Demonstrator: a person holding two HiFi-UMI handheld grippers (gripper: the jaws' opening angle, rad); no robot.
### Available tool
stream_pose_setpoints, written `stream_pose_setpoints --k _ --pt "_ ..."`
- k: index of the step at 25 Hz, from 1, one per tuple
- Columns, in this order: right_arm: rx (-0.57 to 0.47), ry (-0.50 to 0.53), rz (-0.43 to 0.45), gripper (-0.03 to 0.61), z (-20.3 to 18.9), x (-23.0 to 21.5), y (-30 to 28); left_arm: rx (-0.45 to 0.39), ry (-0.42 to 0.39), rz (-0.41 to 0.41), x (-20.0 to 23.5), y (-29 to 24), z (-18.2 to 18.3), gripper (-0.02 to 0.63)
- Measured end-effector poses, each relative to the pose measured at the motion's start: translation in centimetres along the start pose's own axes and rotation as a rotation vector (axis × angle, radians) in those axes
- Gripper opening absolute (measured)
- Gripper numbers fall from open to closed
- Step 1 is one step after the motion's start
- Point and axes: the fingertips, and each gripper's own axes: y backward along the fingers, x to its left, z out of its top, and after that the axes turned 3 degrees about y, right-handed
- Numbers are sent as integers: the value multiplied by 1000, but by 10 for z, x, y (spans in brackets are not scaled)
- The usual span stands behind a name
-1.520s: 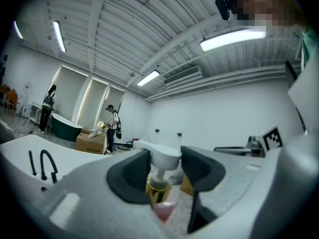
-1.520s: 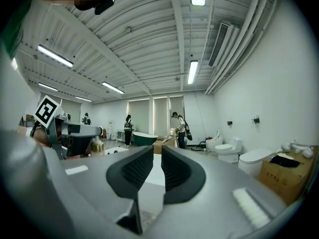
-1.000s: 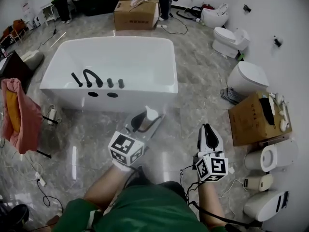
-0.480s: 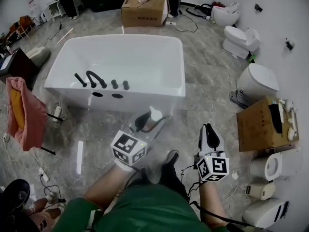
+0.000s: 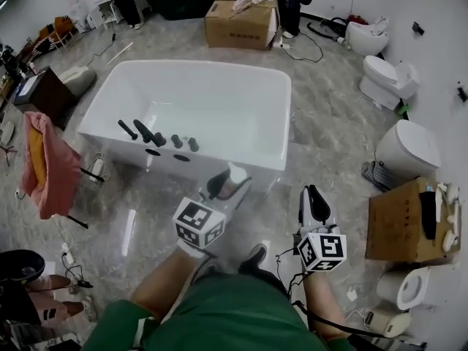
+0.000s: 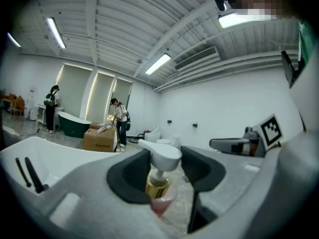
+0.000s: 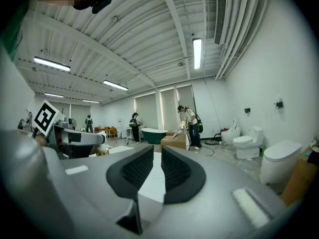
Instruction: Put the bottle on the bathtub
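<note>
Bottle gripped in the left gripper: jaws closed on its neck, one dark pad on each side. From here I see only the white pump head, the gold collar and a bit of pinkish body. The rest is hidden behind the jaws, so I cannot make out its shape or any label.

In the head view the left gripper holds the bottle on the near side of the bathtub, by its near wall and towards the right end. It is not on the rim. Whether it touches the wall I cannot tell.

Right gripper is nearer me than the bathtub, apart from it, off its right end. In its own view the right gripper has its jaws nearly together, a narrow slit, nothing between them.

Black faucet sits on the bathtub's near rim, left part.
</note>
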Motion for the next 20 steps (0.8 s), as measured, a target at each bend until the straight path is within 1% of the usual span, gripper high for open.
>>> stream_pose_setpoints --k 5,11,16,20 --pt "5 -18 61 49 8 -47 -32 -3 48 39 1 -57 8 189" --pt "5 -29 101 49 9 -85 -56 -9 50 62 -1 -109 8 189" --pt "22 -59 81 49 3 -111 -76 12 75 68 18 -144 1 189" --pt "24 -61 35 48 -2 -125 -95 32 86 47 37 -174 -9 189"
